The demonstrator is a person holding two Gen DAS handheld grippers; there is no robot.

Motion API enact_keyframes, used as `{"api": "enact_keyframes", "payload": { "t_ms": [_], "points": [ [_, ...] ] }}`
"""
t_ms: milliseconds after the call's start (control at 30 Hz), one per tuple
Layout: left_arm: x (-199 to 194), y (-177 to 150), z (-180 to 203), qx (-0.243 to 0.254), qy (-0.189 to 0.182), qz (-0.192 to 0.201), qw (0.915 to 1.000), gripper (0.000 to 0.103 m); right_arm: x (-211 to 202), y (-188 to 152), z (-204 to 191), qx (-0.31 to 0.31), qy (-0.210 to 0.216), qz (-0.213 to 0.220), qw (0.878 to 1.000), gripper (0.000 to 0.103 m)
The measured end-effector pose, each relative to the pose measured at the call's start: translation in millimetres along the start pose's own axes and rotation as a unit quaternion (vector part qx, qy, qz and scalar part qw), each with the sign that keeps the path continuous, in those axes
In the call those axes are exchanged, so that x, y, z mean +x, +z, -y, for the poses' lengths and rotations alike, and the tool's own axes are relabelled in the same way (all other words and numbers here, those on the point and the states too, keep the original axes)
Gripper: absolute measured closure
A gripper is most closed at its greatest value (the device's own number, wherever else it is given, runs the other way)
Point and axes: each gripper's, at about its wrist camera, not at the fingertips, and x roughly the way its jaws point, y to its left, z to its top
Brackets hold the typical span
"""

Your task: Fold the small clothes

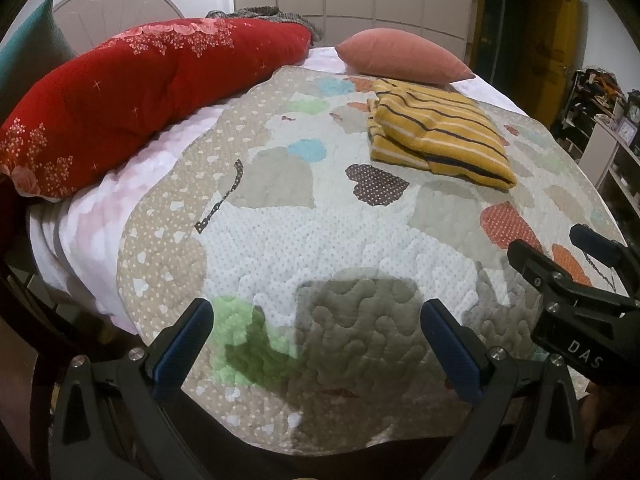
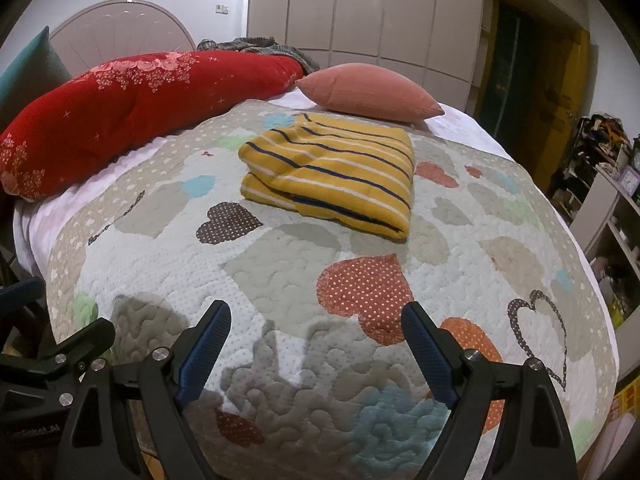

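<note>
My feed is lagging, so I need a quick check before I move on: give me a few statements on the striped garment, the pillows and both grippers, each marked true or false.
1. The yellow striped garment lies folded on the patchwork quilt. True.
2. The right gripper is shut on the garment. False: it is open and empty, above the quilt, short of the garment.
3. The pink pillow lies beyond the garment. True.
4. The left gripper holds a corner of the quilt. False: it is open, with nothing between its fingers.
5. The red floral pillow lies on top of the garment. False: it lies apart, along the left side.
</note>
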Motion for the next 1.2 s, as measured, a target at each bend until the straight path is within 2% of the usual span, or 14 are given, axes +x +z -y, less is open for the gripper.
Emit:
{"api": "enact_keyframes", "payload": {
  "t_ms": [567, 933, 1067, 1200],
  "points": [
    [12, -3, -4, -0.017, -0.007, -0.03, 0.9994, 0.0, 3, -1, 9, 0.016, -0.008, -0.004, 1.0, 0.012],
    [13, -6, 33, 0.034, -0.016, -0.044, 0.9983, 0.0, -3, -9, 50, 0.074, -0.015, 0.002, 0.997, 0.011],
    [14, -7, 35, 0.037, -0.02, -0.047, 0.998, 0.0, -2, -10, 59, 0.094, -0.013, -0.002, 0.995, 0.011],
    [15, -7, 32, 0.03, -0.02, -0.048, 0.9982, 0.0, 0, -10, 53, 0.085, -0.01, -0.004, 0.996, 0.011]
  ]
}}
